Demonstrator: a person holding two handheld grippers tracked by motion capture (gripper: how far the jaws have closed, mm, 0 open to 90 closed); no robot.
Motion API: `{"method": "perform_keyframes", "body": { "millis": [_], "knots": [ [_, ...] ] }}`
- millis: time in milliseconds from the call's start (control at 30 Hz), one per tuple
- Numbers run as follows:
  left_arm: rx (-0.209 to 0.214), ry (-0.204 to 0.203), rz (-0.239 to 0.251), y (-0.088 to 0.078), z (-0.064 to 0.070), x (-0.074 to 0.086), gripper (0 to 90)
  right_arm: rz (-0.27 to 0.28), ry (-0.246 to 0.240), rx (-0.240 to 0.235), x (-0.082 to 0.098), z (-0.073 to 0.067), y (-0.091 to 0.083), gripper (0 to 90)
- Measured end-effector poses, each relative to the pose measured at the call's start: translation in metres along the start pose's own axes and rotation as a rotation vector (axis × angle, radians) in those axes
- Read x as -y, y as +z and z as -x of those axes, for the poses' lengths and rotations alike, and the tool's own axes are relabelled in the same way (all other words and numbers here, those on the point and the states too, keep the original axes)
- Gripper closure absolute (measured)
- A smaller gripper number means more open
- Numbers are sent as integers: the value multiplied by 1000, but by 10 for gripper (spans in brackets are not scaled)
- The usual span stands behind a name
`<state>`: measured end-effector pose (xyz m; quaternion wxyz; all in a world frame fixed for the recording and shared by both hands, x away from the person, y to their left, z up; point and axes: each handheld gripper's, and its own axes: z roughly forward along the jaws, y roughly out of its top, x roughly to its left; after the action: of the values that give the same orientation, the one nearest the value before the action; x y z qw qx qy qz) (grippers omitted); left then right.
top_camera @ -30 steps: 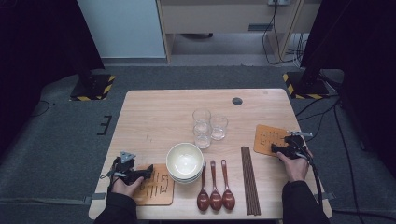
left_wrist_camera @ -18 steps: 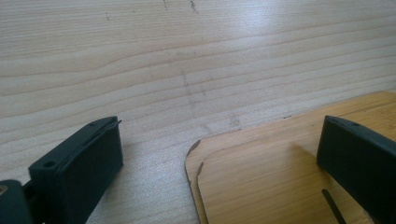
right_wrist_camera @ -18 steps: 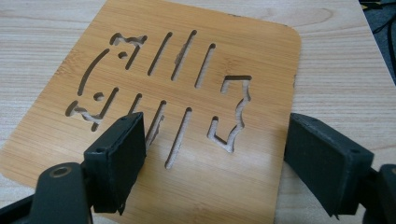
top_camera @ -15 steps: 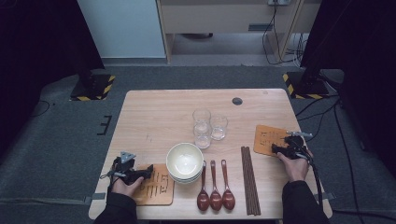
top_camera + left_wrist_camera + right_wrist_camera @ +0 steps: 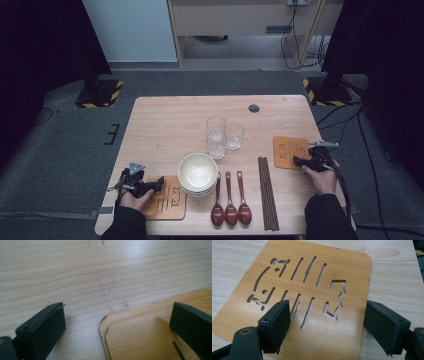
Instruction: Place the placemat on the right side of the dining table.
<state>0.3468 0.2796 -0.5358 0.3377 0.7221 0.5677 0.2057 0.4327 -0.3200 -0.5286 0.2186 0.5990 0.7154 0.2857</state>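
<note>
On the tabletop, stacked bowls, three spoons, chopsticks and two glasses lie between both hands. The right claw gapes over the right coaster, gripping nothing, its jaws having narrowed slightly. The left claw stays open astride the stacked left coasters.

- A stack of cream bowls sits near the front middle of the wooden table.
- Three dark wooden spoons lie side by side just right of the bowls, bowl ends toward the front edge.
- A bundle of dark chopsticks lies right of the spoons.
- Clear glasses stand behind the bowls.
- A small dark round cap sits behind the glasses, near the far edge.
</note>
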Motion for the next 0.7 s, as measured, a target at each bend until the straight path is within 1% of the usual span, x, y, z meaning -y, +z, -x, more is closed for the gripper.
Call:
{"method": "perform_keyframes", "body": {
  "millis": [167, 367, 533, 700],
  "knots": [
    [1, -1, 0, 0, 0, 0, 0, 1, -24, -21, 0, 3, 0, 220],
    [2, 0, 1, 0, 0, 0, 0, 3, -31, -30, 1, 3, -1, 220],
    [4, 0, 1, 0, 0, 0, 0, 25, -35, -35, 4, 4, -1, 219],
    [4, 0, 1, 0, -1, 0, 0, 25, -48, -50, 4, 5, -1, 219]
  ]
}}
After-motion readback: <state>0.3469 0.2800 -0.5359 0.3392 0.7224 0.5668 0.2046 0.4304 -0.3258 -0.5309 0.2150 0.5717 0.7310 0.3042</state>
